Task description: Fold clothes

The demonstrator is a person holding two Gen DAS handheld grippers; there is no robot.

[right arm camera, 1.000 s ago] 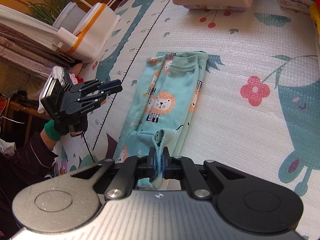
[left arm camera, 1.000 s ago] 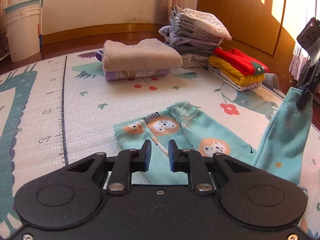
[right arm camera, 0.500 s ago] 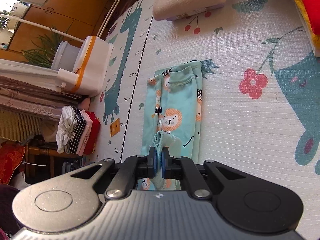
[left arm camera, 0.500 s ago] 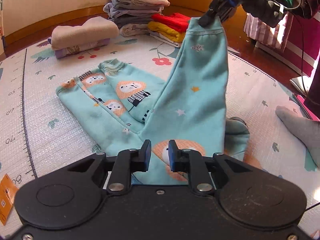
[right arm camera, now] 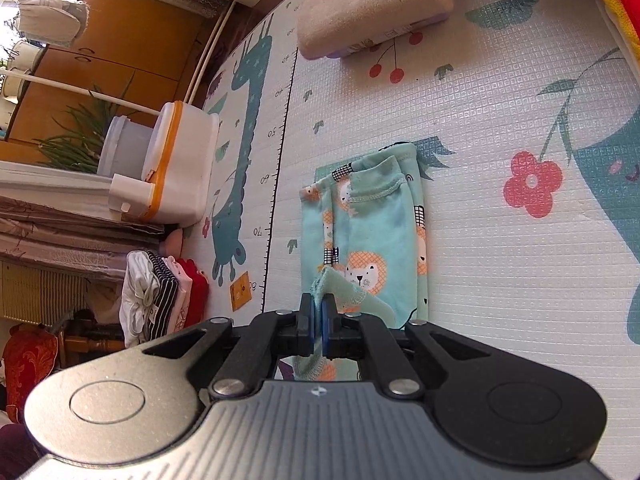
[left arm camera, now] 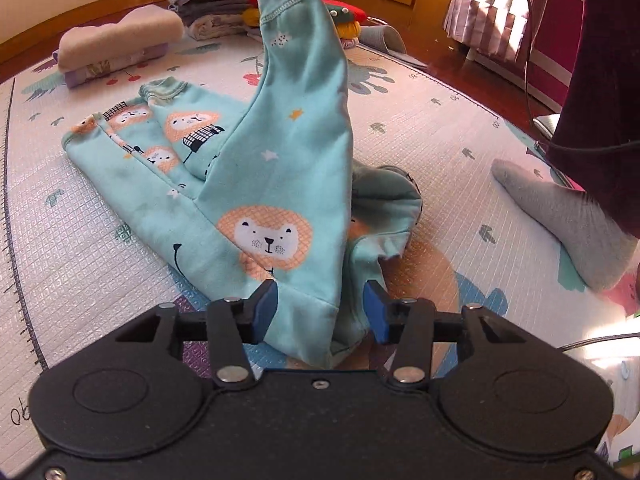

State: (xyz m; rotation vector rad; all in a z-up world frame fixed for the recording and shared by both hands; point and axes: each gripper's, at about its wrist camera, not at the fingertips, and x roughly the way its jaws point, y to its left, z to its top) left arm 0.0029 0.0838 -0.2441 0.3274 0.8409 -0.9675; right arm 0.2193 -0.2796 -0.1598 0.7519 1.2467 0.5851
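Your right hand-held gripper (right arm camera: 319, 330) pinches the mint lion-print cotton trousers' (left arm camera: 256, 184) hem aloft, while your left hand-held gripper (left arm camera: 320, 312), jaws apart, should probably clamp the waistband.

The trousers (left arm camera: 172, 148) lay on the mat (left arm camera: 460, 128), one leg lifted upright near the middle. Far behind them sat a folded towel (left arm camera: 120, 40), a stack of clothes (left arm camera: 216, 4) to its right. A socked foot (left arm camera: 560, 208) rested at right.

Home room, children's play mat (right arm camera: 500, 92) on floor, wooden cupboards (right arm camera: 120, 52), folded clothes stacks (left arm camera: 224, 4)
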